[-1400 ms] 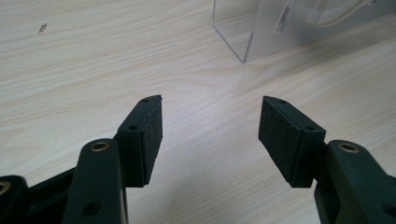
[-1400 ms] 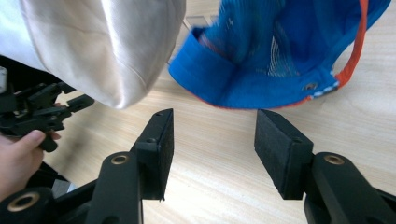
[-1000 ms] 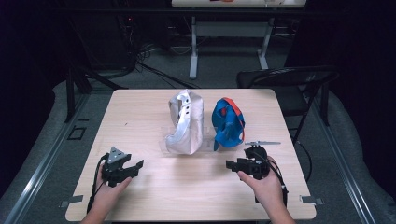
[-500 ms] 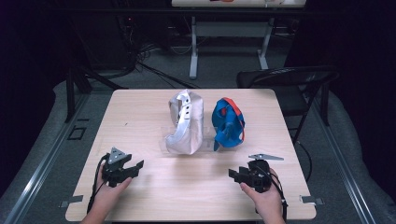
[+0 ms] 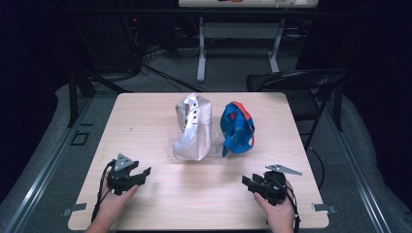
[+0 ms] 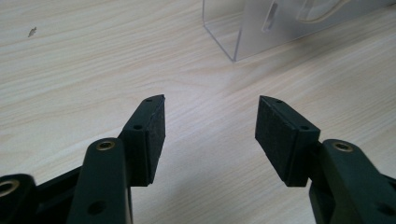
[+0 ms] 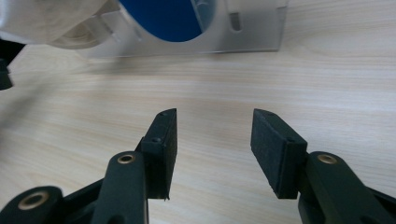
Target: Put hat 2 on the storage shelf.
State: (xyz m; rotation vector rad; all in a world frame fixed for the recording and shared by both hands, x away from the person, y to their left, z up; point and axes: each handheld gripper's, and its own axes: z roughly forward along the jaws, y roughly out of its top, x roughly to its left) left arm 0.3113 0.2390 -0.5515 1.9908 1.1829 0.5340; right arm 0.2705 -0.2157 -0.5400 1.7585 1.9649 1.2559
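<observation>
White cap (image 5: 193, 127), blue cap (image 5: 237, 127): on clear stand (image 5: 171, 145), ahead of both grippers, well apart. Light, soft cloth; grip stiff brim. Left gripper (image 5: 139, 174), right gripper (image 5: 249, 183): spread, just narrowing, nothing between.

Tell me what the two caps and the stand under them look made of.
White cap: probably woven fabric, matte, softly creased. Blue cap: likely similar cloth, with an orange-red band. Stand: apparently clear acrylic, see-through with glossy edges and cut slots.
</observation>
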